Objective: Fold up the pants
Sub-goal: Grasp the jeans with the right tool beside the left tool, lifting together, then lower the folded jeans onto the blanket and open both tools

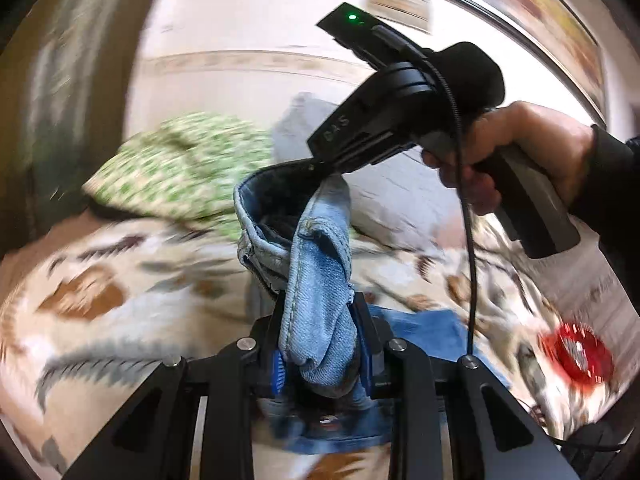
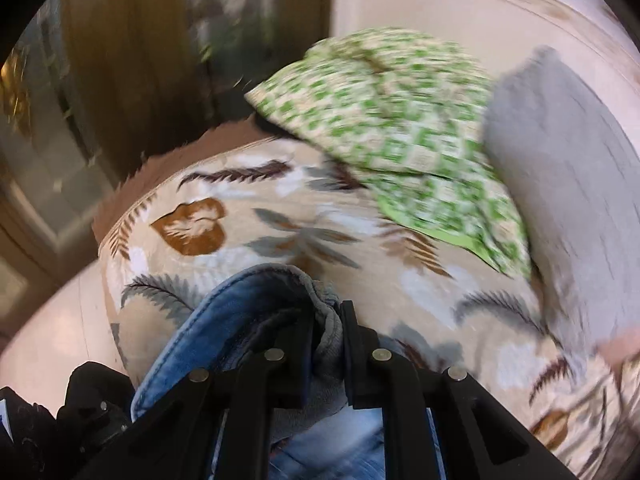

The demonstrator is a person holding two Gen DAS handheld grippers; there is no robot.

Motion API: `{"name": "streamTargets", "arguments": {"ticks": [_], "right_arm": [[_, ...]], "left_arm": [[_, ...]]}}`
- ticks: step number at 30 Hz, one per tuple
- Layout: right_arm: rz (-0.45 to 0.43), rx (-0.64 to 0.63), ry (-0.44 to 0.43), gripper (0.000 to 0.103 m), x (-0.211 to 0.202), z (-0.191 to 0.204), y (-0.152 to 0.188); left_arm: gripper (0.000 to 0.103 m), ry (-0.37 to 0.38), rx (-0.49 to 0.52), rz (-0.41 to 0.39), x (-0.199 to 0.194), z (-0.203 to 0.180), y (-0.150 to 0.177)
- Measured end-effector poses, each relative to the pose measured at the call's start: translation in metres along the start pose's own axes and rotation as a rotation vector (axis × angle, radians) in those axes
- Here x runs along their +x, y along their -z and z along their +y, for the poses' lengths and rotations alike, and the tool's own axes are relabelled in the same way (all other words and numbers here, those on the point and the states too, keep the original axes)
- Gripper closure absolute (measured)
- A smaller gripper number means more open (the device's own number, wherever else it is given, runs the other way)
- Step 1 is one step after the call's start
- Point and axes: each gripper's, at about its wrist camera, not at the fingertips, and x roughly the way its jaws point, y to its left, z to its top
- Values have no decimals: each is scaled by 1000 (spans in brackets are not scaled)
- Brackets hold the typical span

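Note:
Light blue denim pants point(image 1: 316, 264) hang lifted above the bed, bunched between both grippers. In the left wrist view my left gripper point(image 1: 318, 304) is shut on a thick fold of denim, with its blue-padded fingers point(image 1: 276, 364) pressing both sides. Above it, a person's hand point(image 1: 516, 148) holds my right gripper point(image 1: 320, 166), which pinches the upper rim of the pants. In the right wrist view my right gripper point(image 2: 328, 312) is shut on a bunched edge of the pants point(image 2: 240, 300). More denim lies on the bed below. Both views are motion-blurred.
A leaf-print bedspread point(image 1: 100, 280) covers the bed. A green checked pillow point(image 2: 380, 120) and a grey pillow point(image 2: 560, 160) lie at its far side. A white bag with a red mark point(image 1: 576, 352) sits at the right. Wooden furniture point(image 2: 120, 60) stands past the bed's left edge.

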Motion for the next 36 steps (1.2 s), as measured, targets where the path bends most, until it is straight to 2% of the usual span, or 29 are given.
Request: {"name": "streamTargets", "arguments": {"ticks": [4, 7, 11, 14, 15, 17, 18, 20, 26, 27, 29, 30, 31, 33, 36], "right_arm": [[-29, 139, 7, 91, -21, -70, 56], [-10, 260, 8, 91, -17, -119, 105], [48, 418, -2, 91, 18, -164, 166], [130, 473, 20, 91, 57, -173, 204], [145, 487, 22, 91, 71, -174, 216], [72, 535, -8, 90, 73, -181, 229], [59, 567, -25, 90, 72, -184, 232], [56, 561, -24, 89, 70, -183, 231], [67, 529, 0, 86, 64, -178, 225], [75, 523, 2, 83, 60, -178, 222], [84, 515, 24, 59, 49, -177, 222], [84, 503, 65, 18, 36, -176, 221], [68, 497, 126, 0, 21, -176, 222], [-9, 486, 175, 0, -10, -177, 225], [-60, 549, 180, 0, -49, -183, 235]], "left_arm": [[74, 71, 142, 74, 27, -62, -1], [74, 122, 200, 162, 52, -96, 9], [75, 162, 254, 303, 91, -127, 36], [75, 198, 255, 449, 122, -136, 64], [76, 200, 277, 438, 125, -137, 72], [76, 191, 318, 417, 123, -140, 76], [76, 198, 297, 422, 122, -137, 75], [76, 210, 269, 433, 123, -132, 72], [75, 202, 291, 436, 119, -140, 74], [73, 207, 298, 441, 117, -143, 71], [54, 242, 298, 447, 106, -143, 63], [28, 285, 296, 440, 95, -143, 56], [3, 311, 298, 415, 81, -143, 50], [0, 319, 309, 323, 47, -138, 36], [0, 345, 272, 304, 20, -117, 17]]}}
